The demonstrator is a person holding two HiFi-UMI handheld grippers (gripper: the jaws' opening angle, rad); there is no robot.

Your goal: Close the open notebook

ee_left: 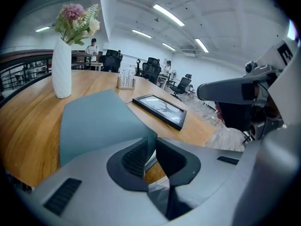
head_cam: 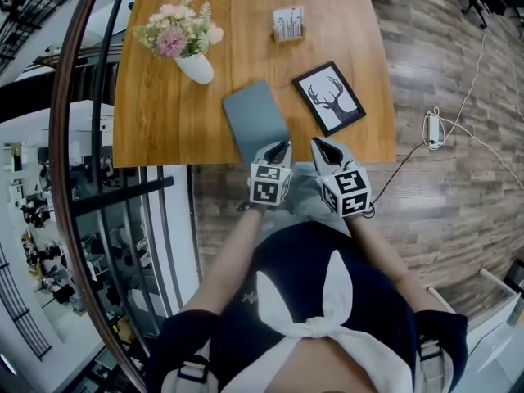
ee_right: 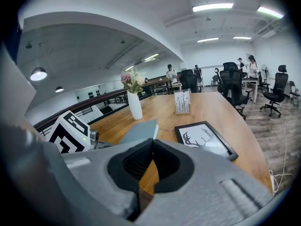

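Note:
The grey-blue notebook (head_cam: 255, 117) lies near the front edge of the wooden table (head_cam: 164, 137), its cover down or almost down. My left gripper (head_cam: 280, 148) is at its near right corner. In the left gripper view the jaws (ee_left: 154, 140) stand nearly together on the corner of the cover (ee_left: 94, 121), and white page edges show just below it. My right gripper (head_cam: 321, 146) hovers beside the left one, just off the table's front edge. Its jaws (ee_right: 152, 142) are shut with nothing in them. The notebook (ee_right: 138, 131) lies ahead of it to the left.
A framed deer picture (head_cam: 329, 97) lies right of the notebook. A white vase of flowers (head_cam: 184, 43) stands at the back left and a small card holder (head_cam: 288, 23) at the back. A railing runs along the left. On the floor at right lies a power strip (head_cam: 431, 129).

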